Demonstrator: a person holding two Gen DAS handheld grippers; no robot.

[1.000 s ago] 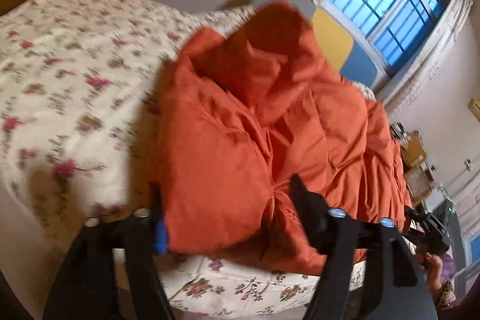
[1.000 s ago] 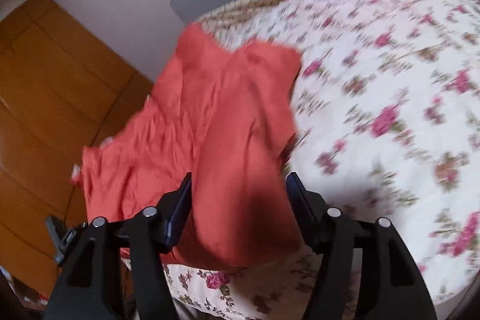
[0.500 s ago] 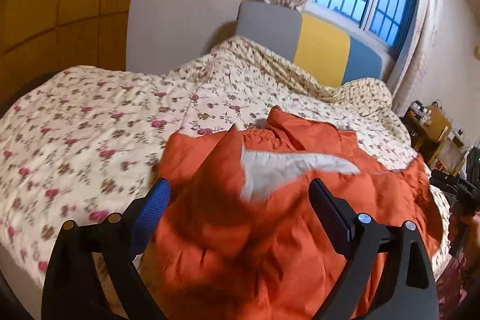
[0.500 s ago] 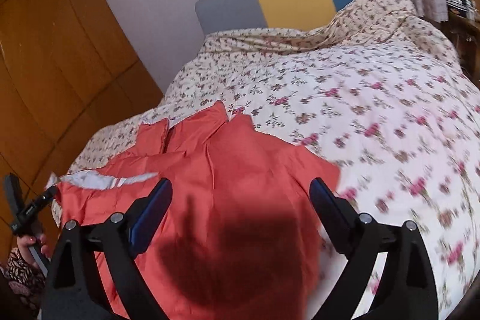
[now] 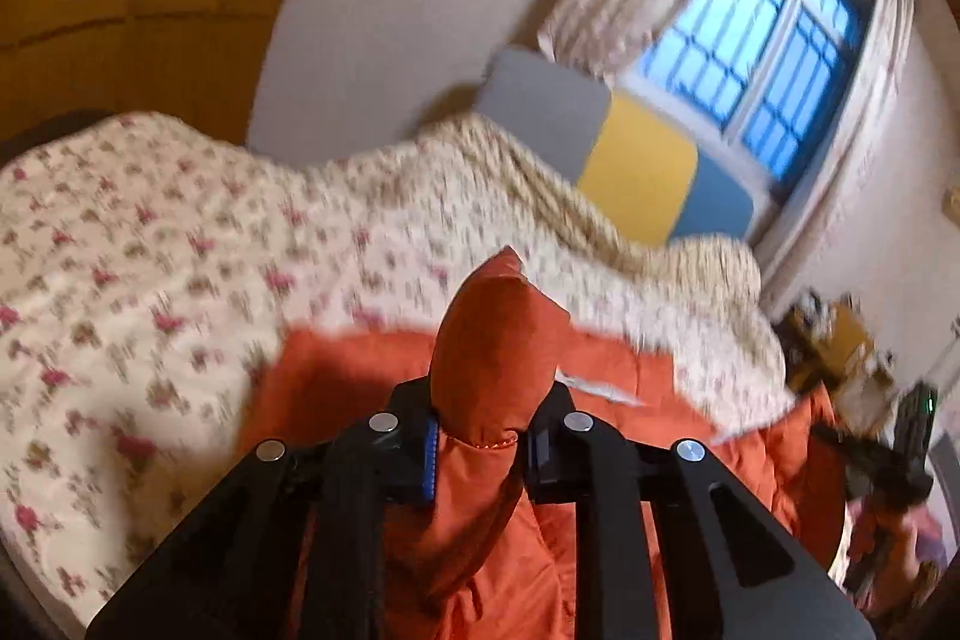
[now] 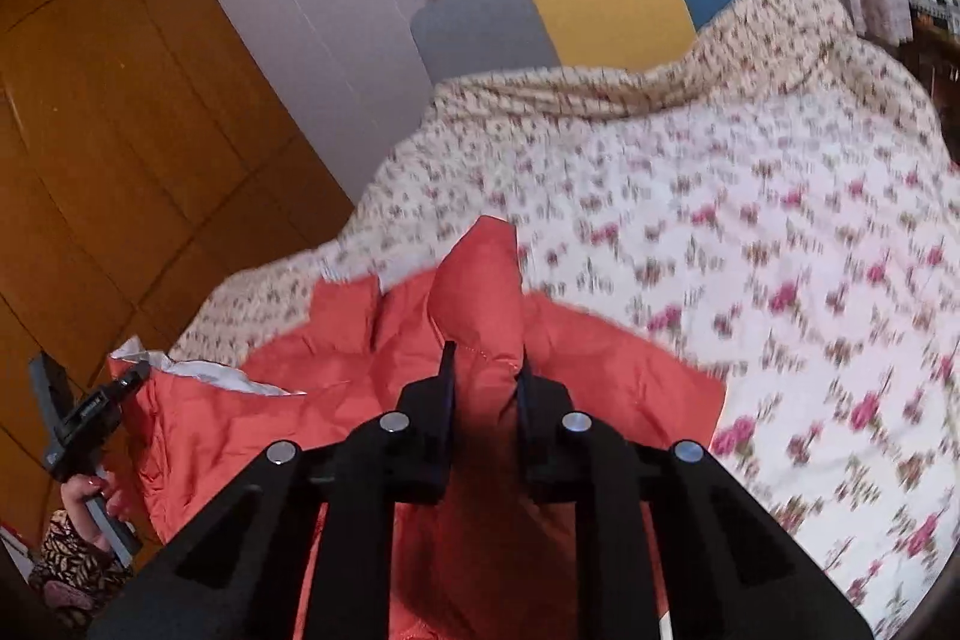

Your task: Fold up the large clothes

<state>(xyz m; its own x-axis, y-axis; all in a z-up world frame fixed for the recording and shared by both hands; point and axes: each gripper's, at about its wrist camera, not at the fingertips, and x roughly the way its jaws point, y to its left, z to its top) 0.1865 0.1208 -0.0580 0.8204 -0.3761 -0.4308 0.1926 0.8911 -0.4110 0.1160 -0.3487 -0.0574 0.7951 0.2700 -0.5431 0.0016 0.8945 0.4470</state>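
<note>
Orange padded jacket [image 5: 498, 340] on floral quilt [image 5: 150, 244]: left gripper [image 5: 480, 451] and right gripper [image 6: 483, 394], jaws just closed, each pinch an edge; fold under way, next carry both edges evenly across.

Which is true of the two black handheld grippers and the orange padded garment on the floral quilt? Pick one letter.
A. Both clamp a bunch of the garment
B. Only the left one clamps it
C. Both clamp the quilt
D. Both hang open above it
A: the left gripper and the right gripper each pinch a bunched fold of the orange padded garment, above the floral quilt.
</note>
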